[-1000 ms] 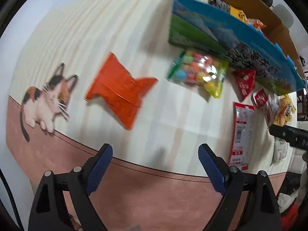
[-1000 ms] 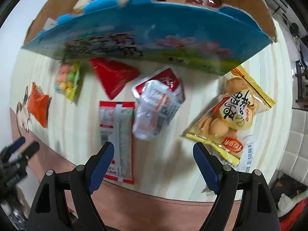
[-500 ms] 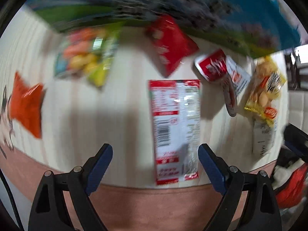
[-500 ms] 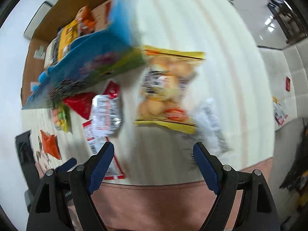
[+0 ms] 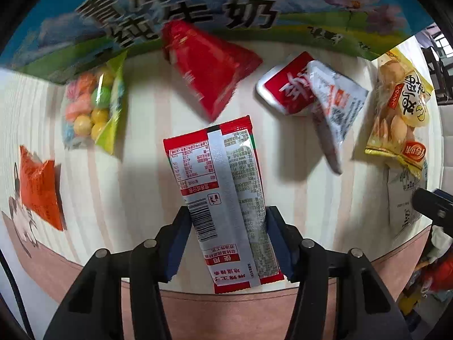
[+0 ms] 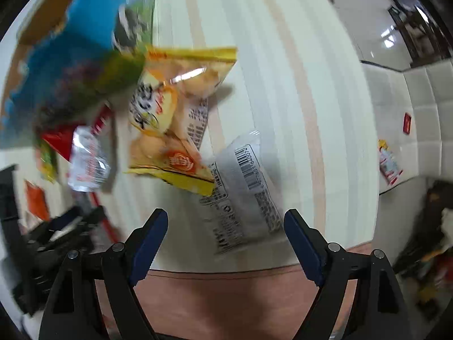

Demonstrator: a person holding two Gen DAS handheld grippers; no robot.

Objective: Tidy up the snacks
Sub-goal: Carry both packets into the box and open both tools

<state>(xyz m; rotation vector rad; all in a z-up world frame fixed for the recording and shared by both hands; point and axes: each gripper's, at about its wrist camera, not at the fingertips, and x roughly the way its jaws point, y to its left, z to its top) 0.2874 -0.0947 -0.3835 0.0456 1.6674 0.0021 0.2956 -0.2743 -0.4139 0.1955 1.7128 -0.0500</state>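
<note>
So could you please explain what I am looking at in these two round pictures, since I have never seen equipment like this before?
There is no robot here. A person holds a two-finger clamp in each hand, and each clamp carries a wide-angle camera looking along its fingers, which makes the pictures round and bent.

In the left-hand camera's view, the left gripper has just closed its blue pads on a long red and silver packet lying on the striped tablecloth. Around it lie a bag of coloured candy balls, a red triangular packet, an orange packet and a blue printed milk carton box.

In the right-hand camera's view, the right gripper is open and holds nothing. A pale packet with a barcode lies between its fingers, partly under a yellow snack bag.
</note>
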